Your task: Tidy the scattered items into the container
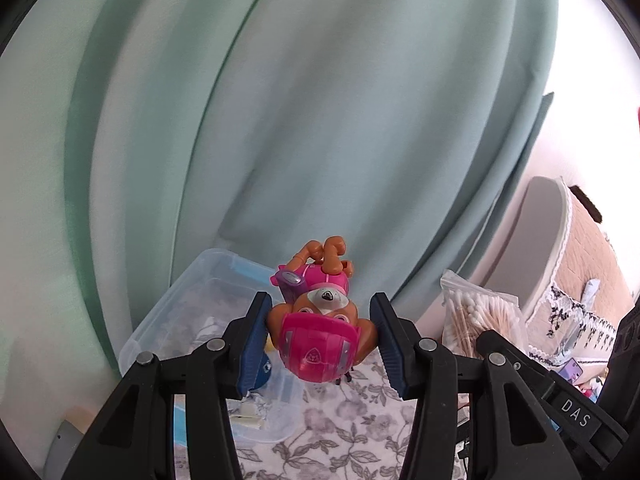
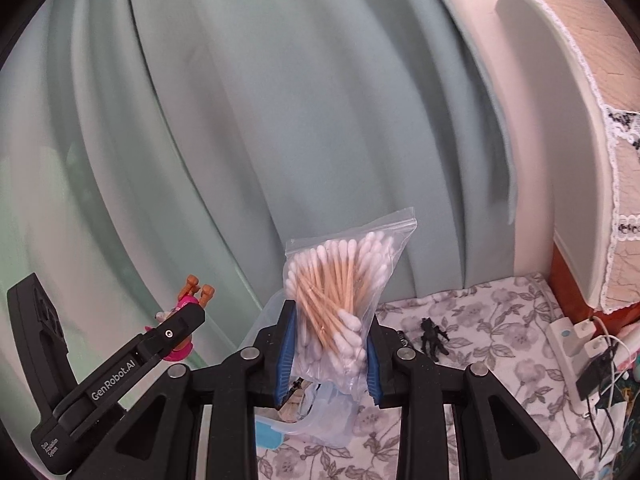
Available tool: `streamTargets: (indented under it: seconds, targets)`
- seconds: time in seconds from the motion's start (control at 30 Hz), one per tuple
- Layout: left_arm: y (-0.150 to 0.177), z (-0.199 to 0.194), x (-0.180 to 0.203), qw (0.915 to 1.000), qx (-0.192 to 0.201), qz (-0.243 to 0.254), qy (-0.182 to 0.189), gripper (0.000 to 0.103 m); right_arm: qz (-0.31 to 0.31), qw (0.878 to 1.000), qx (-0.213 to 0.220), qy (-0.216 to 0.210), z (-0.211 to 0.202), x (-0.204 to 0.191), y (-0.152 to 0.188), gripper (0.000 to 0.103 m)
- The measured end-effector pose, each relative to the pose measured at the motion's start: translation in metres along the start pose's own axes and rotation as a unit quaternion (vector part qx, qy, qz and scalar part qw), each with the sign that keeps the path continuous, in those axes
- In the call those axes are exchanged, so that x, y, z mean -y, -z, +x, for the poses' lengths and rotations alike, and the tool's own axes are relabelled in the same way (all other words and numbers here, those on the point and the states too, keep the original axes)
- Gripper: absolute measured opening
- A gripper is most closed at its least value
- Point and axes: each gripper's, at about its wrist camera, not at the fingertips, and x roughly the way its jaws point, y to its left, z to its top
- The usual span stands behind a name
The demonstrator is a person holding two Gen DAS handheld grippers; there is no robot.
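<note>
The left gripper [image 1: 320, 344] grasps a pink-helmeted toy pup [image 1: 320, 328] above the near edge of the clear plastic container [image 1: 192, 312]. Just to its right, the right gripper [image 2: 330, 354] is clenched on a zip bag of cotton swabs [image 2: 340, 296]. A small black figure [image 2: 432, 338] lies on the floral cloth [image 2: 480, 344] farther right.

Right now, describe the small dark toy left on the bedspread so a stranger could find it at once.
Start at the floral grey-and-white bedspread in front of the pale green curtain. Right of the bag of cotton swabs in the right hand-held gripper, a small black figurine stands alone on the fabric. It is the only dark, spiky toy there; the other toy, pink and orange, is held in the left hand-held gripper.
</note>
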Motion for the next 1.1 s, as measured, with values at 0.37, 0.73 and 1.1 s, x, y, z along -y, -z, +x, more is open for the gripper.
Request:
streamTargets:
  seconds: [0.37, 0.73, 1.1]
  targets:
    - [0.002, 0.012, -0.06, 0.9987, -0.01, -0.044, -0.026, 0.052, -0.029, 0.998, -0.047, -0.005, 0.046, -0.036, 0.019, 0.032]
    - [0.012, 0.033, -0.102, 0.9962, -0.032, -0.072, -0.037, 0.052, -0.046, 0.994, -0.098, -0.001, 0.096, -0.05, 0.041, 0.032]
    - [0.025, 0.062, -0.126, 0.9931, -0.064, -0.085, -0.048, 0.052, -0.053, 0.988, -0.145, 0.001, 0.136, -0.054, 0.063, 0.032]
